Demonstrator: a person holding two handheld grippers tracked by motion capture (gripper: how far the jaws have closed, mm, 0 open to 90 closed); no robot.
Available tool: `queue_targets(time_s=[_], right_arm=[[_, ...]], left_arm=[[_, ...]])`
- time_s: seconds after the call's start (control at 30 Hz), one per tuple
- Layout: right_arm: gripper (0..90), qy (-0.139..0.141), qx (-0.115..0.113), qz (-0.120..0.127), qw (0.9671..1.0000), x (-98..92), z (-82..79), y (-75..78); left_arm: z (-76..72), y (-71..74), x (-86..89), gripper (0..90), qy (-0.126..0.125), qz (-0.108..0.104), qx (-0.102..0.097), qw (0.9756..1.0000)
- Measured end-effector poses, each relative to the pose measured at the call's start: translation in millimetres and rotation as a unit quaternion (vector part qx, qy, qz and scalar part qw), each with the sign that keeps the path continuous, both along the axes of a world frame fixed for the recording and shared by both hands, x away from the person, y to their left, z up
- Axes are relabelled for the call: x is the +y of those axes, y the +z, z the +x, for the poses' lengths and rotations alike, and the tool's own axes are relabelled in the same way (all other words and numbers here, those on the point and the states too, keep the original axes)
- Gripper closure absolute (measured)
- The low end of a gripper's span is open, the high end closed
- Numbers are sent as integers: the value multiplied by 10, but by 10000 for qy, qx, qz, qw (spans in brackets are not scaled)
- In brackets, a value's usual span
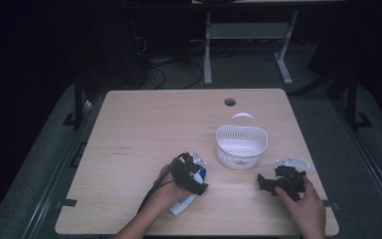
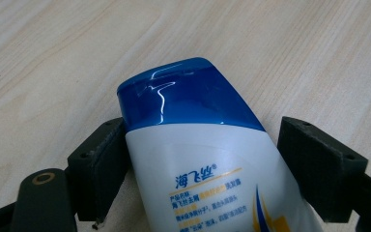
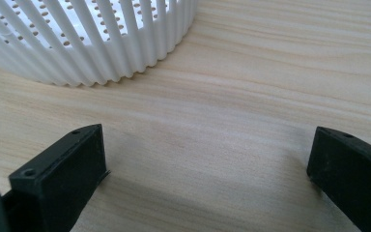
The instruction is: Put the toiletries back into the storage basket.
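A white shampoo bottle (image 2: 203, 164) with a blue cap (image 2: 188, 99) lies on the wooden table (image 1: 144, 134), cap pointing away from the person. My left gripper (image 2: 200, 140) has a jaw against each side of it just below the cap. In the high view the bottle's white end (image 1: 180, 205) pokes out under the left hand, which holds the left gripper (image 1: 198, 174). My right gripper (image 1: 266, 180) rests low at the table's front right, open and holding nothing. Its jaws (image 3: 207, 150) point at the white slatted basket (image 3: 101, 43).
The white plastic basket (image 1: 241, 130) with a loop handle stands right of centre, and nothing shows inside it. A round cable hole (image 1: 230, 102) sits near the far edge. Beyond the table are a dark floor, cables and a desk frame (image 1: 208, 50).
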State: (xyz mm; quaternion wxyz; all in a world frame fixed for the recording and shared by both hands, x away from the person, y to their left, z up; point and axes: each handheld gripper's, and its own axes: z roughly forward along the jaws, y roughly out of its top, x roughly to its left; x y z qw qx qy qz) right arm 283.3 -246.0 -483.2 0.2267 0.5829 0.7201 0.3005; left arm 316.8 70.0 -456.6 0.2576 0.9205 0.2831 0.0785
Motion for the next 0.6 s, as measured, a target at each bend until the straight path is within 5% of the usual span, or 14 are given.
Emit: queue_targets(time_s=[0.4, 0.6], right_arm=[[0, 1, -1, -2, 10000, 0, 0, 0], [0, 1, -2, -2, 10000, 0, 0, -1]], left_arm=[[24, 53, 16, 355, -90, 109, 94, 9999], [28, 55, 13, 359, -104, 118, 104, 9998]])
